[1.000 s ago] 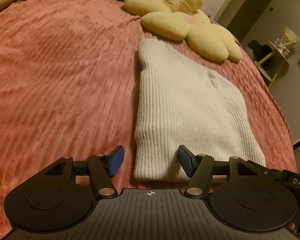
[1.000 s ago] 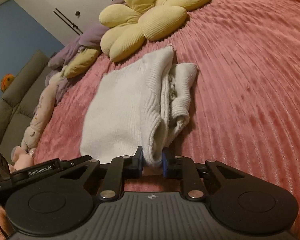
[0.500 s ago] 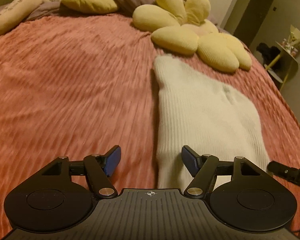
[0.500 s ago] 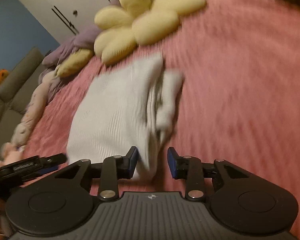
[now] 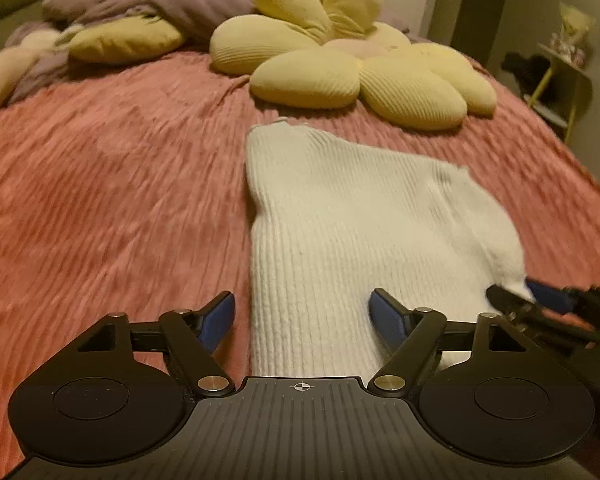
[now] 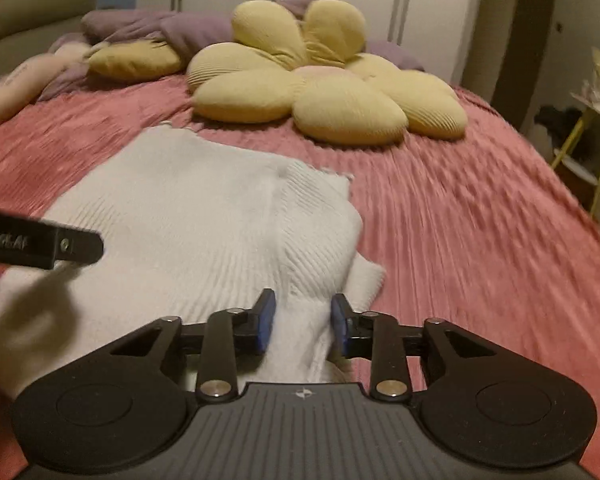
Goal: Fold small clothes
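On the pink bedspread (image 5: 100, 200), both tools, left (image 5: 302, 318) and right (image 6: 302, 322), gape over the white sweater (image 5: 360, 232).

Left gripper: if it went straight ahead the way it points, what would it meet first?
Probably the white ribbed knit garment, already lying between the open left gripper jaws on the pink bedspread. Farther on lies the yellow flower-shaped cushion.

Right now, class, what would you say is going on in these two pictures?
A person with a gripper in each hand is folding a white ribbed knit garment that lies on a pink bedspread, just short of a yellow flower-shaped cushion. Both grippers are open at the garment's near edge: the left gripper at its left corner, the right gripper with cloth between its pads but not clamped. The garment looks partly folded, one side doubled over.
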Demonstrator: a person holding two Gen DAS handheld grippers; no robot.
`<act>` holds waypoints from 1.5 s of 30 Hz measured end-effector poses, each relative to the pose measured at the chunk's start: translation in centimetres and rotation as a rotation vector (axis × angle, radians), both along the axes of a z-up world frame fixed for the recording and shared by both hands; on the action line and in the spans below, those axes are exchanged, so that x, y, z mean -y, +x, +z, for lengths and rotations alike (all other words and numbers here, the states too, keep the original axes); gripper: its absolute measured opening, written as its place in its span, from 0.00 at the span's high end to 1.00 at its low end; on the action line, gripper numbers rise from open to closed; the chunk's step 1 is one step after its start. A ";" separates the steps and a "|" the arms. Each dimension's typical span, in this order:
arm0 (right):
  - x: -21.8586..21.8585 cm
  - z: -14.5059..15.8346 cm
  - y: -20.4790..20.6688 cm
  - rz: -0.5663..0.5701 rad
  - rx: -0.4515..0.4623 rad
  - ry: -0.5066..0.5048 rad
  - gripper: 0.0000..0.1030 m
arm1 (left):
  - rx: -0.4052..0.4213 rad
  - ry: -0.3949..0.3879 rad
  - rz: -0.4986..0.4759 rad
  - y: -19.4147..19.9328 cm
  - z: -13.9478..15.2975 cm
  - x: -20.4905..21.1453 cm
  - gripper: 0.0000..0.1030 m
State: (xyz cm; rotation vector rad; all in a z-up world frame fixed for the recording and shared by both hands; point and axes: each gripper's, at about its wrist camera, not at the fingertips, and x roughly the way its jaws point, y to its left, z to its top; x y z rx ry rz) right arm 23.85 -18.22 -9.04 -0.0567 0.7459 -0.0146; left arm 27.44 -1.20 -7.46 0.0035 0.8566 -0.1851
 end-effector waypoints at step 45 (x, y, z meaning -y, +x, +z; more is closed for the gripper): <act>-0.6 1.5 -9.4 -0.018 -0.262 0.025 0.04 | -0.124 0.027 0.032 -11.4 0.5 -4.0 0.00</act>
